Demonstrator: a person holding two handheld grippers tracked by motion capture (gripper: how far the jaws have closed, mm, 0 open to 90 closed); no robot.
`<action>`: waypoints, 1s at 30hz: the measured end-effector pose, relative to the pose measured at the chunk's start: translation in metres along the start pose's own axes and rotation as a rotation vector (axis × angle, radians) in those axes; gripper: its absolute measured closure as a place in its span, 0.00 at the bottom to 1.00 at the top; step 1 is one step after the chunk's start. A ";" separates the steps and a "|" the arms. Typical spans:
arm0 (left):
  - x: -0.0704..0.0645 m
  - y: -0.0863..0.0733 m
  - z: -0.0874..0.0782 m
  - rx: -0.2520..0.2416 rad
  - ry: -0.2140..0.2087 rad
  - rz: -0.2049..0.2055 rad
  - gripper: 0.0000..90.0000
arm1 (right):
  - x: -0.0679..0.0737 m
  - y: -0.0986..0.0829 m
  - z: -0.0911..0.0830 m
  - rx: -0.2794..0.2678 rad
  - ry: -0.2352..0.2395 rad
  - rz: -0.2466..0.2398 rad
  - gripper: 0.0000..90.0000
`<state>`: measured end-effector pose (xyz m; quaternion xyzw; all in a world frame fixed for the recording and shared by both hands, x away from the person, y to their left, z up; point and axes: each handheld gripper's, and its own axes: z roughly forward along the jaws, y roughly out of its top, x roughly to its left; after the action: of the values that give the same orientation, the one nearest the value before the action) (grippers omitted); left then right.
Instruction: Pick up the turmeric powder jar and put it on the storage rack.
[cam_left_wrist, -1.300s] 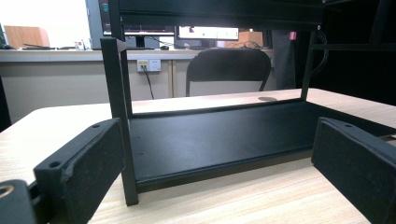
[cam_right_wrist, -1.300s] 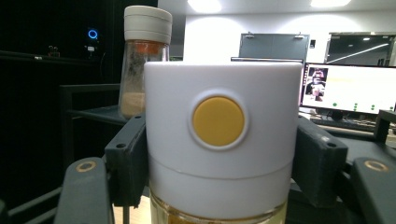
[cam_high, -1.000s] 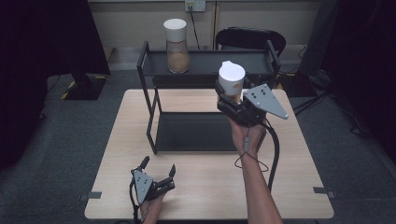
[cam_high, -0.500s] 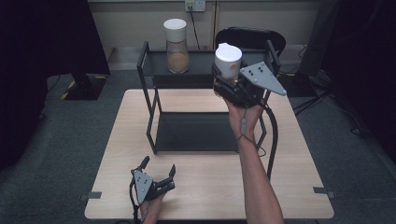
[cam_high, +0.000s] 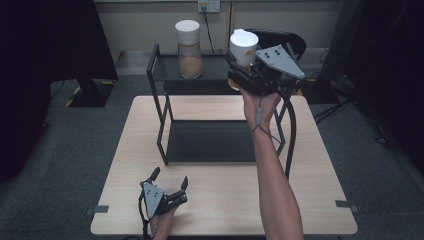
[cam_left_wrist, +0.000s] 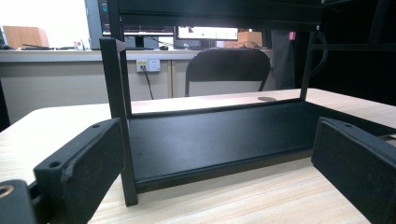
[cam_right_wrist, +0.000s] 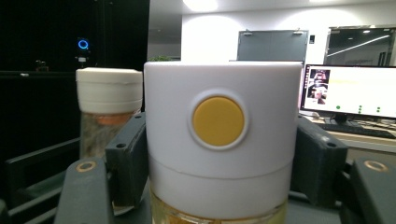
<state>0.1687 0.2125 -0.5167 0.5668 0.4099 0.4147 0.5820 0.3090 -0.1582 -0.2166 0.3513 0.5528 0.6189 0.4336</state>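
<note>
My right gripper (cam_high: 241, 70) is shut on a white-lidded jar (cam_high: 243, 47) and holds it over the right part of the black rack's top shelf (cam_high: 210, 69). In the right gripper view the jar (cam_right_wrist: 222, 144) sits between the two jaws, its lid bearing a yellow round button and yellowish contents showing below. A second white-lidded jar (cam_high: 188, 48) with brown contents stands on the left of that top shelf, and appears behind as the other jar (cam_right_wrist: 108, 109). My left gripper (cam_high: 170, 186) rests open on the table near the front edge, its jaws facing the rack's lower shelf (cam_left_wrist: 219, 135).
The black two-tier rack (cam_high: 162, 120) stands on the far half of the wooden table (cam_high: 225, 200). A black chair (cam_left_wrist: 226, 70) is behind the table. Cables trail from both grippers. A dark floor surrounds the table.
My right gripper has carried the jar up and away from me, from above the table toward the rack's top shelf. The left gripper has stayed put.
</note>
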 end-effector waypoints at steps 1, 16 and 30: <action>0.000 0.000 0.000 0.000 0.000 0.000 0.02 | 0.000 0.001 0.003 0.002 -0.001 0.000 0.33; 0.000 0.000 0.000 0.000 -0.001 0.001 0.02 | -0.001 0.004 0.043 0.036 -0.010 0.020 0.33; 0.000 0.000 0.000 0.000 -0.001 0.001 0.02 | -0.004 0.000 0.057 0.061 -0.032 0.030 0.33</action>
<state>0.1688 0.2128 -0.5167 0.5672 0.4095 0.4148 0.5818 0.3626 -0.1408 -0.2082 0.3824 0.5591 0.6023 0.4224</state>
